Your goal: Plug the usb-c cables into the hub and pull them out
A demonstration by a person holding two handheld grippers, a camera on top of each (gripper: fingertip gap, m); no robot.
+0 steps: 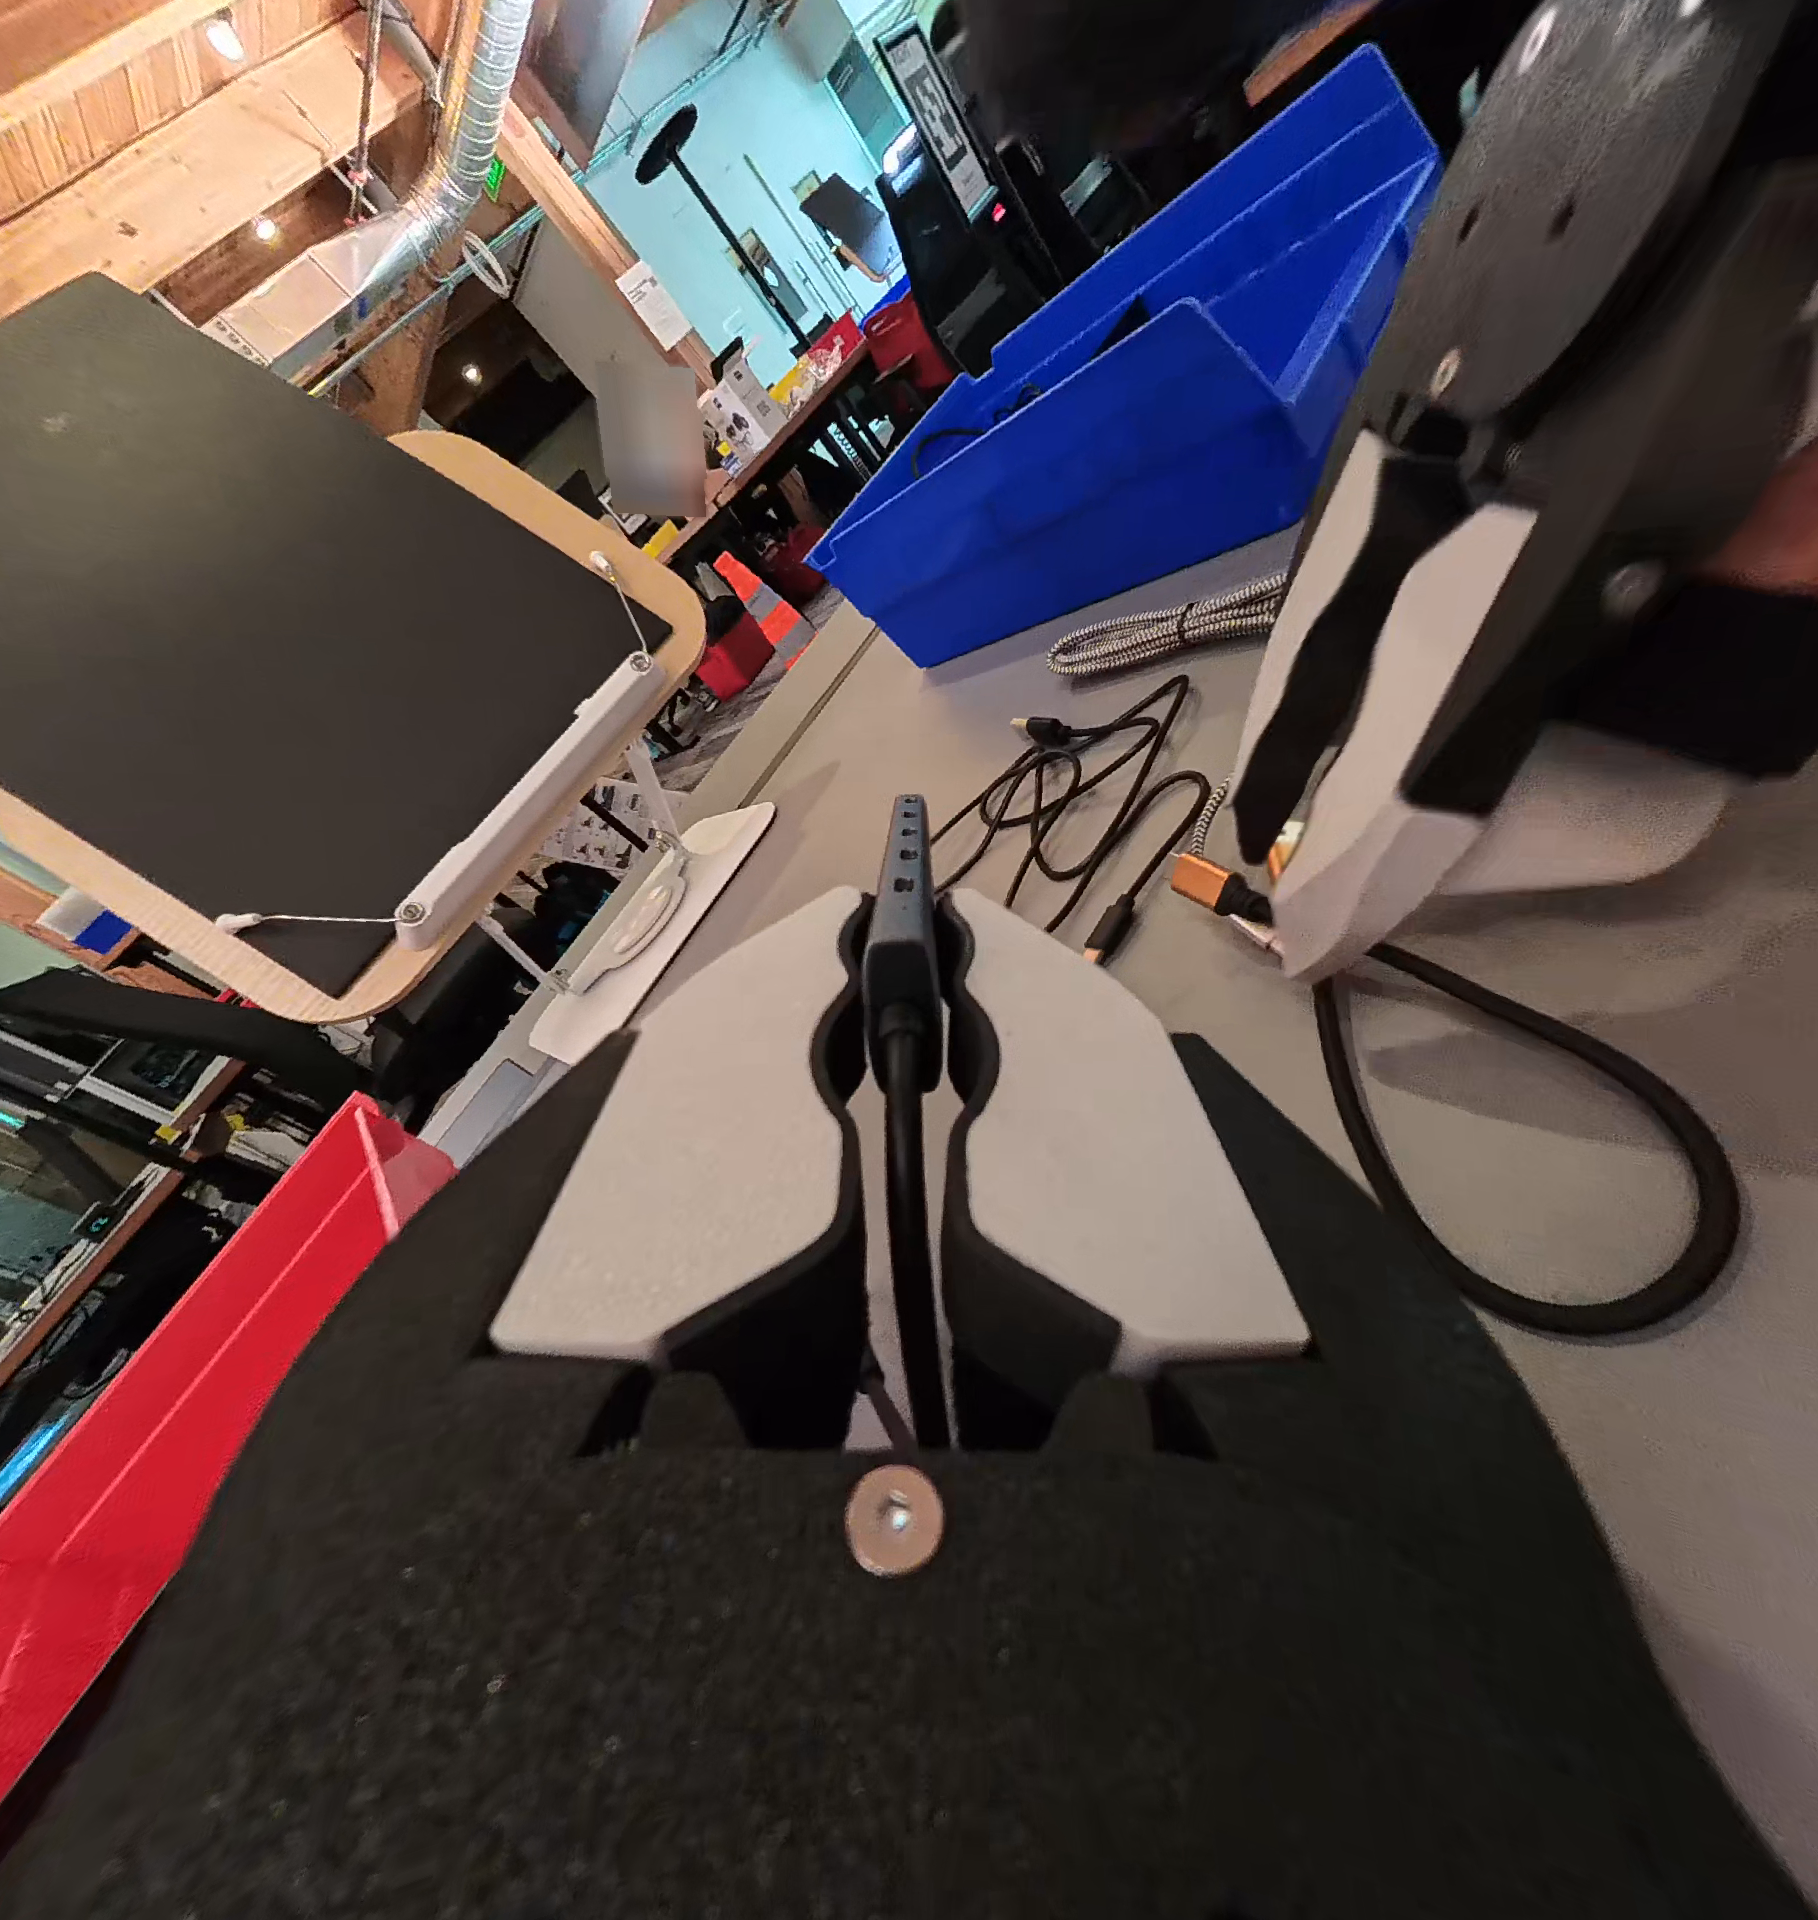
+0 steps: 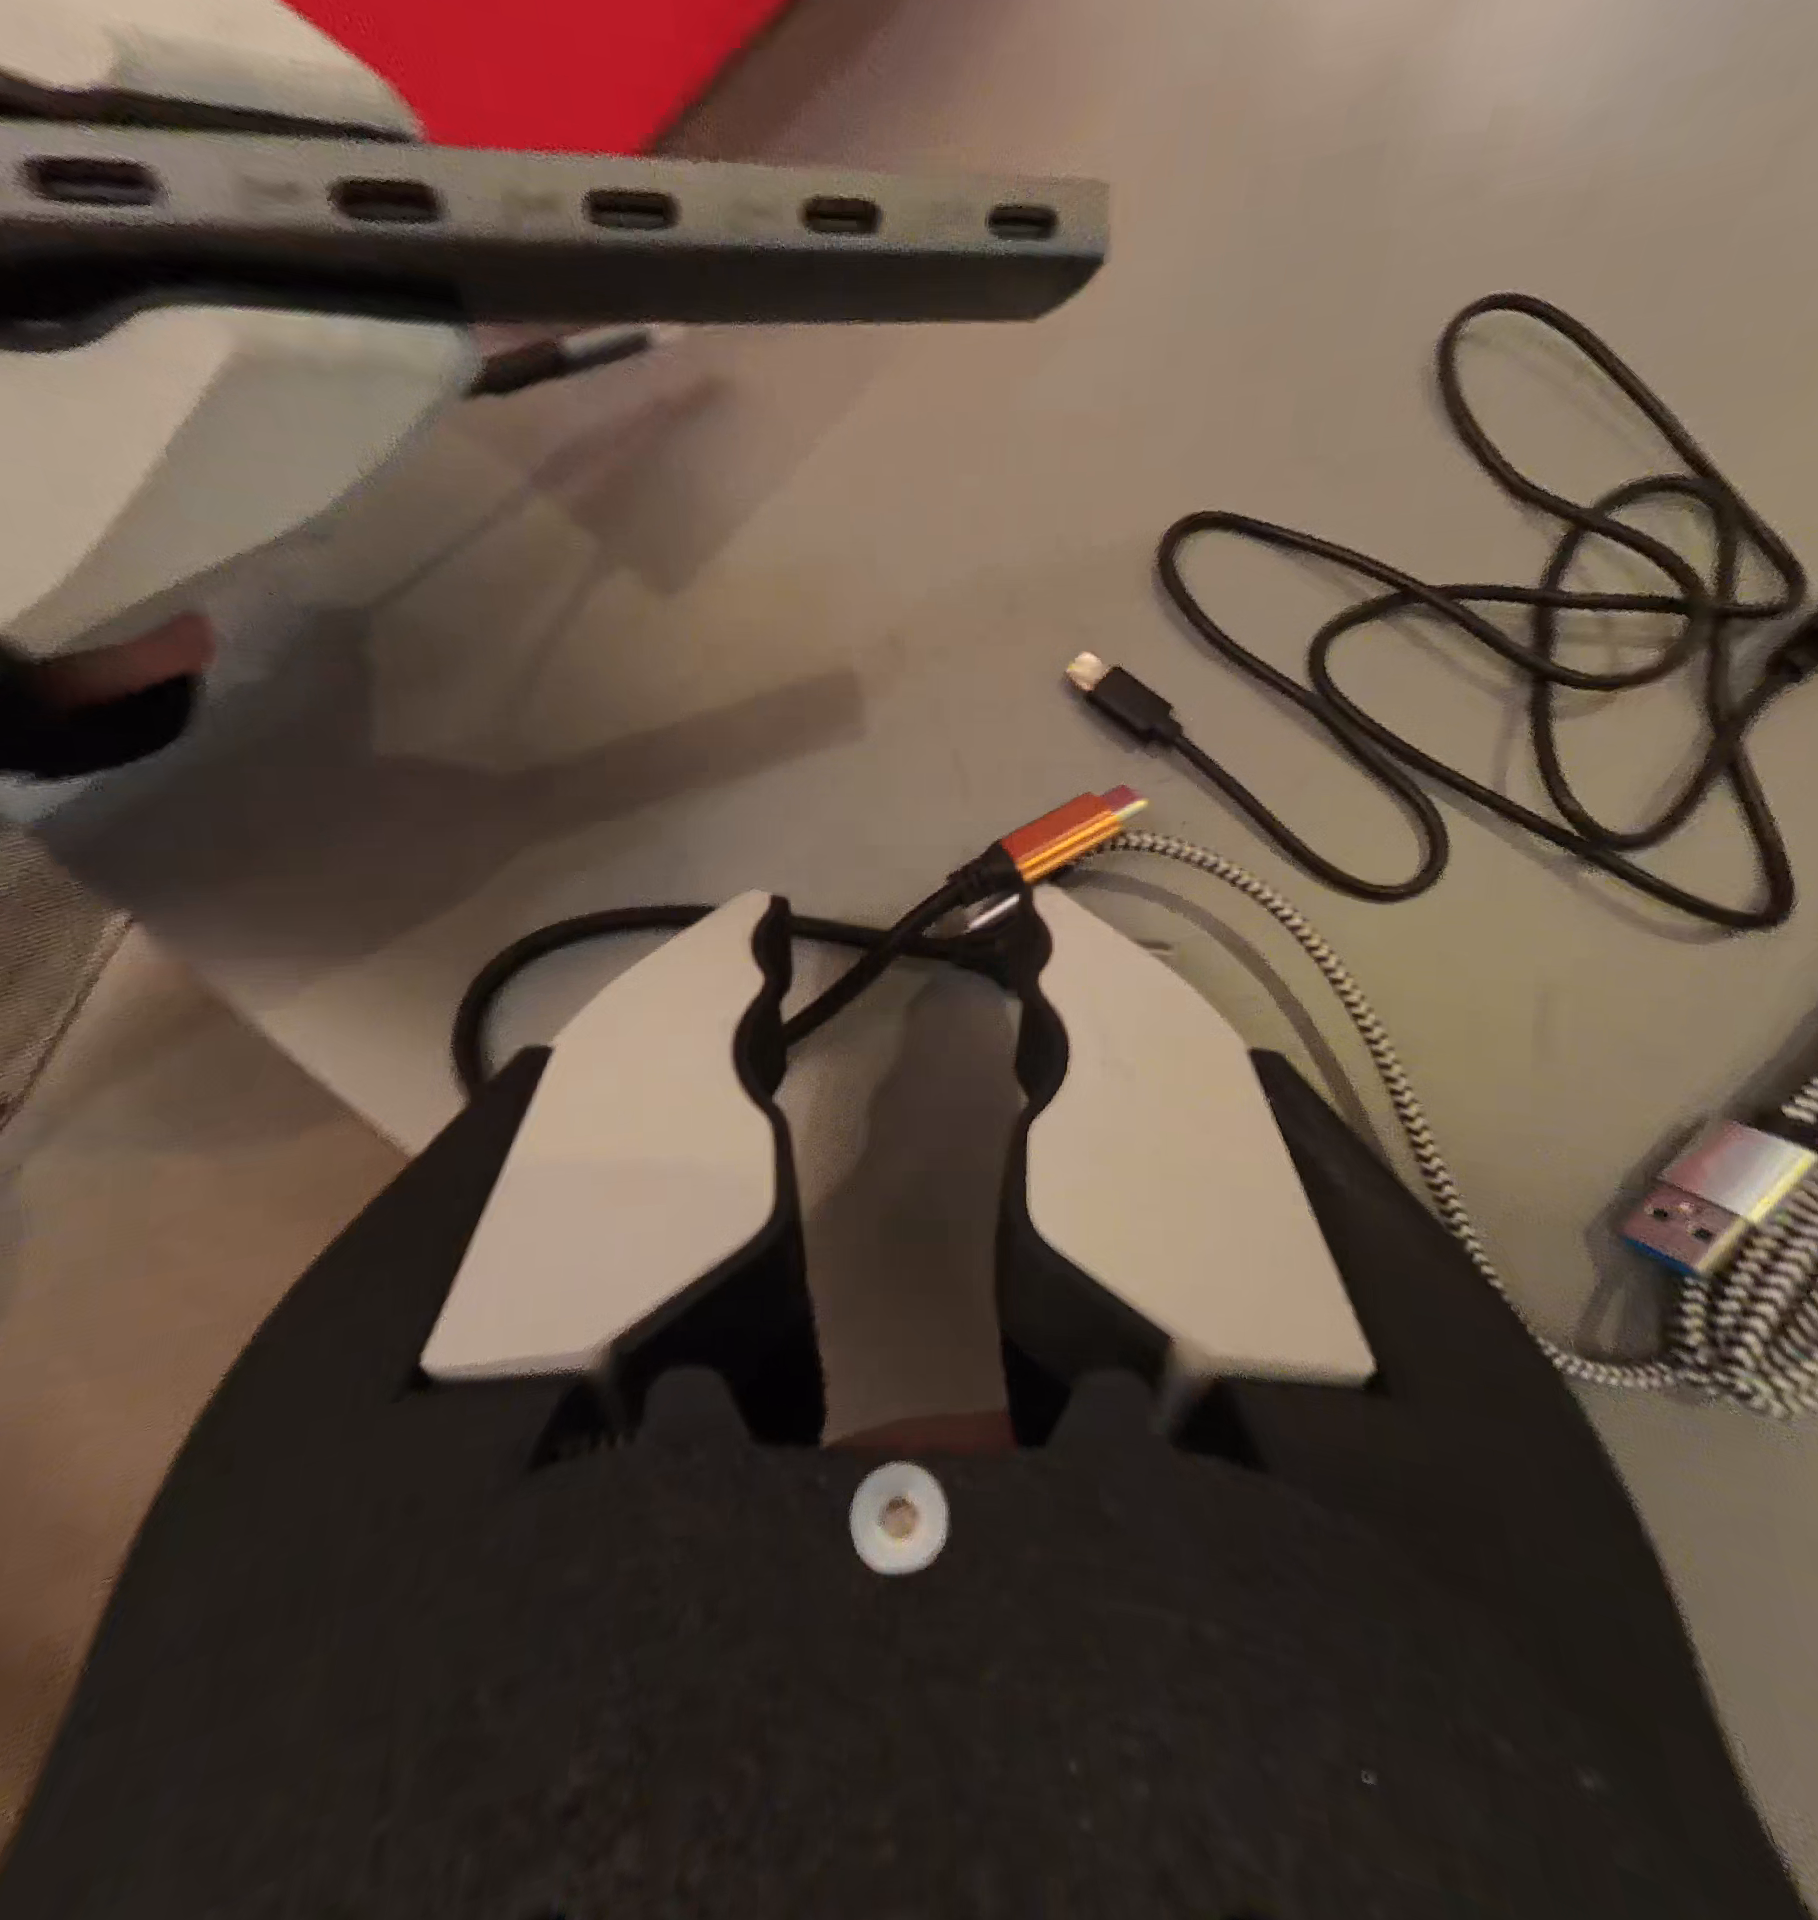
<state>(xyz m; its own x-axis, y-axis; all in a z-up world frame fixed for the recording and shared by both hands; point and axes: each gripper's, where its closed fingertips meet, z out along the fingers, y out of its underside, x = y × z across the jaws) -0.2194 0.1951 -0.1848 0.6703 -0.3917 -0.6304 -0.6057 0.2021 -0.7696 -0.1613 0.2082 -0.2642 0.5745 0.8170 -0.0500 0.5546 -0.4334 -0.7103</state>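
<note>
Grey slim metal hub [image 1: 903,914] sits clamped in our left gripper [image 1: 902,940], ports empty. Our right gripper [image 2: 900,935], jaws apart, hovers over the orange-tipped braided cable [image 2: 1066,836]; every plugging remains.

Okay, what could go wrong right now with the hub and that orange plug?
1. The right gripper is open over crossed cables: closing may catch the thin black cable rather than the orange plug.
2. The left gripper holds only the rear of the hub; pushing a plug in may tilt it.
</note>
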